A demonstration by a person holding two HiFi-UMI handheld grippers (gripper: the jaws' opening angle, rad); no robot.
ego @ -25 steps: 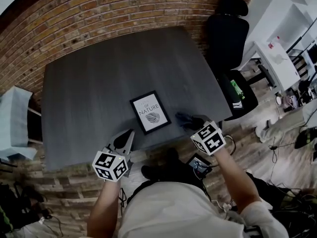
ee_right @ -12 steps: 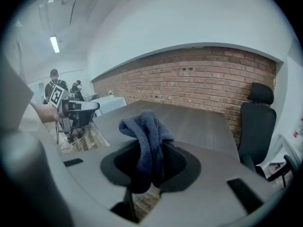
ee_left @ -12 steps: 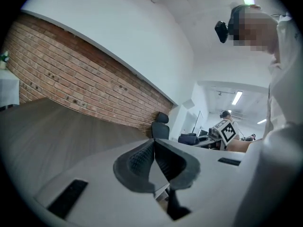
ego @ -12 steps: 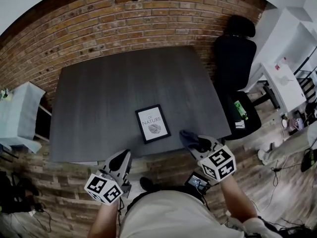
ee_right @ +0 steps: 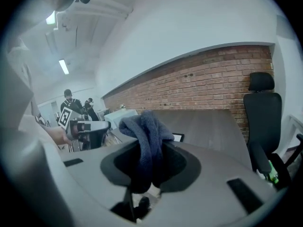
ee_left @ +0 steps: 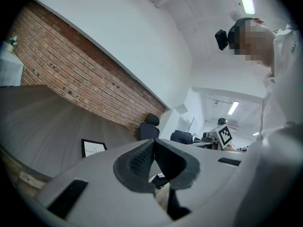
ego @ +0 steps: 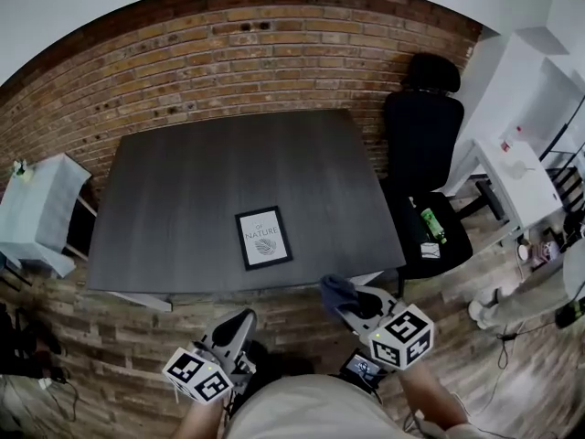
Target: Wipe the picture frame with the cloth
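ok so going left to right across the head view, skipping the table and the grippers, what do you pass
pale blue side cabinet → black-framed picture → dark blue cloth → black office chair → white desk

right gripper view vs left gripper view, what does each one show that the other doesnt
Only the right gripper view shows the cloth, pinched in the right gripper, and the left gripper off to one side. Only the left gripper view shows the left gripper's own jaws, shut with nothing between them, and the right gripper's marker cube in the distance. Both show the table, the picture frame lying flat on it, the brick wall and the black chair.
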